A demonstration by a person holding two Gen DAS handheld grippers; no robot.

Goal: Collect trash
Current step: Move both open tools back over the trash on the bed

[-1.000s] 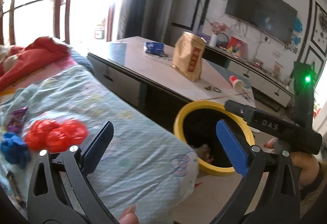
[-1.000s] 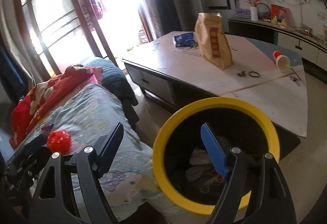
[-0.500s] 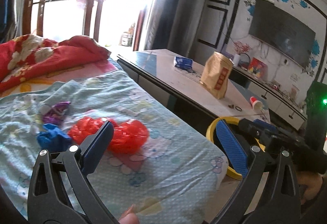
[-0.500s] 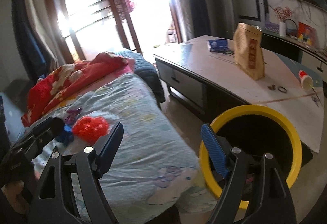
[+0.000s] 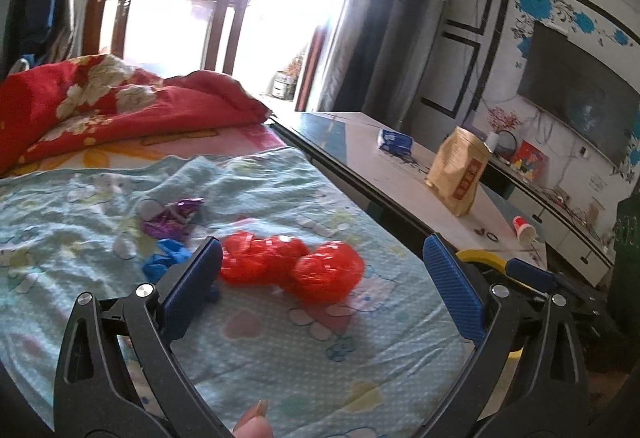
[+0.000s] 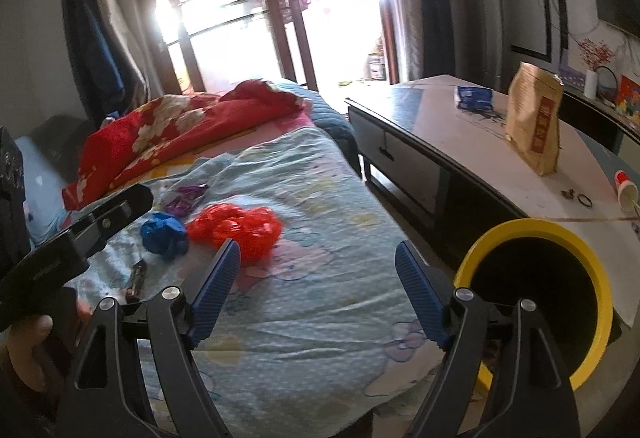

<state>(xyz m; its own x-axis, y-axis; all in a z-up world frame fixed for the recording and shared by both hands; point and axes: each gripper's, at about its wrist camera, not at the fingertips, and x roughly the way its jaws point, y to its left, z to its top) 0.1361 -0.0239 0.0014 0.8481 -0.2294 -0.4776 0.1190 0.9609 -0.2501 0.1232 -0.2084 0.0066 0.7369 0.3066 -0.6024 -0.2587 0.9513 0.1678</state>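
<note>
Trash, chiefly a crumpled red plastic bag (image 5: 290, 268), lies on the light-blue bedsheet (image 5: 320, 358) just ahead of my left gripper (image 5: 320, 286), whose fingers are spread and empty. My right gripper (image 6: 316, 290) is likewise spread, beside the yellow bin (image 6: 596, 274). I judge the bag light, soft and crushable; I would pinch its bunched middle.

I saw a crinkly, glossy red plastic bag (image 5: 292, 270) lying on a soft, matt cotton-like sheet (image 5: 280, 350). The bin (image 6: 536, 302) looked like smooth yellow plastic, the standing pouch (image 6: 534, 128) like matt brown paper. My gripper pads (image 6: 214, 290) were ribbed blue rubber.
</note>
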